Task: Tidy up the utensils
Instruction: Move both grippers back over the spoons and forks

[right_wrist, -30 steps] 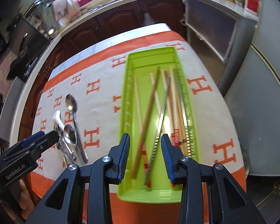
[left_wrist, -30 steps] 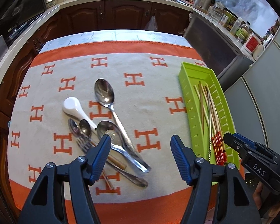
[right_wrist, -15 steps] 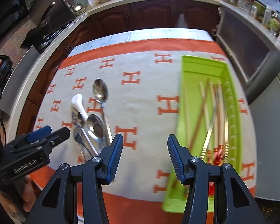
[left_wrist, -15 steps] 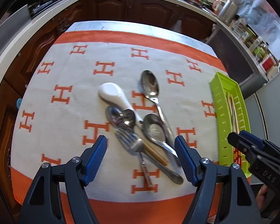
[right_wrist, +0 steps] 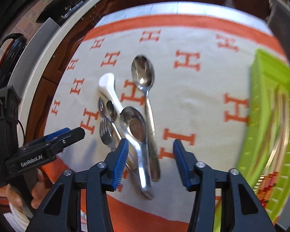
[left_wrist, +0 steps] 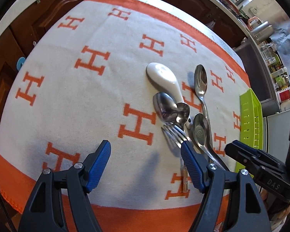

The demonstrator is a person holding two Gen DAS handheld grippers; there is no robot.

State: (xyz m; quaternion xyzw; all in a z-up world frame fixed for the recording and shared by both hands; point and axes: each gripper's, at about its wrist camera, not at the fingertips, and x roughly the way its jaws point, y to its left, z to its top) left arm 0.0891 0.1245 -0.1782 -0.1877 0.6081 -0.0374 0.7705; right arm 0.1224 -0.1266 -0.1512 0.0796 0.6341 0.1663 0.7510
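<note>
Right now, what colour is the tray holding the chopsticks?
Lime green tray, seen best in the right wrist view, though blurred.

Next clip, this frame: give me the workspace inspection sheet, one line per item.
Surface: cloth with orange H marks and orange border, covering the table.
Job's things: white spoon, several metal spoons and a fork lie overlapping in a pile on the cloth; green tray at the right holds chopsticks, blurred.
Clutter: nothing seen.
Grippers: left gripper open and empty, left of the pile; right gripper open and empty, above the spoon handles.
Cables: a thin dark cord by the left gripper's body in the right view; its route is unclear.
Surroundings: dark wood cabinets, counter with jars.
</note>
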